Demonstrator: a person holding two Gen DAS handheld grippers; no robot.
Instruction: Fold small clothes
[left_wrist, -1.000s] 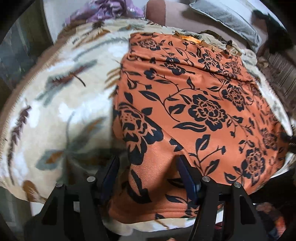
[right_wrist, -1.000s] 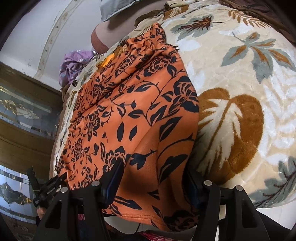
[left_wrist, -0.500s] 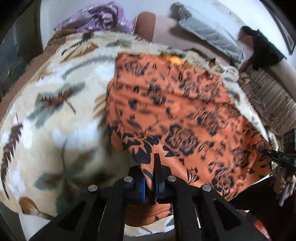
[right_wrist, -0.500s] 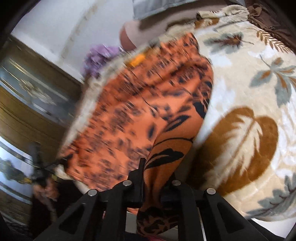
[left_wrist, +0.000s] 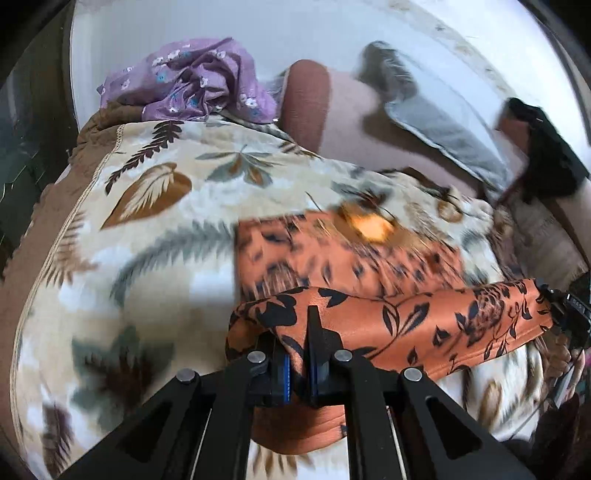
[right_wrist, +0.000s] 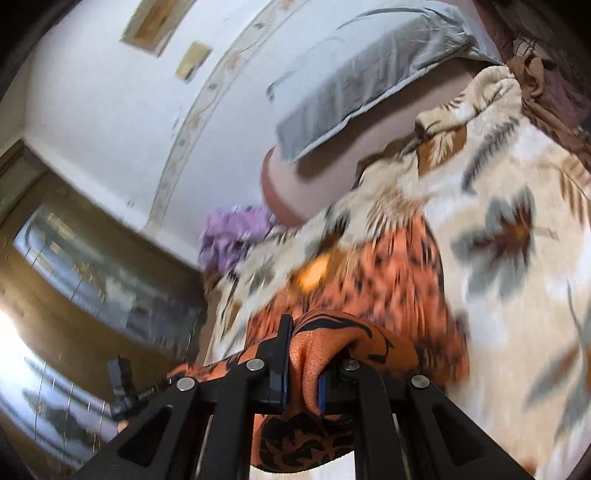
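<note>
Lifted since a second ago: near hem of orange satin-like garment with black floral print (left_wrist: 424, 321), raised off plush leaf-patterned blanket (left_wrist: 155, 258). Left gripper (left_wrist: 300, 363) and right gripper (right_wrist: 303, 384) both clamp bunched hem; far half lies flat, blurred.

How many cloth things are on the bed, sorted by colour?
Orange with black flowers: 1, the orange garment, pinched by both grippers.
Purple: 1, the purple cloth.
Grey: 1, the grey pillow.
Cream with leaves: 1, the leaf blanket.
Total: 4
</note>
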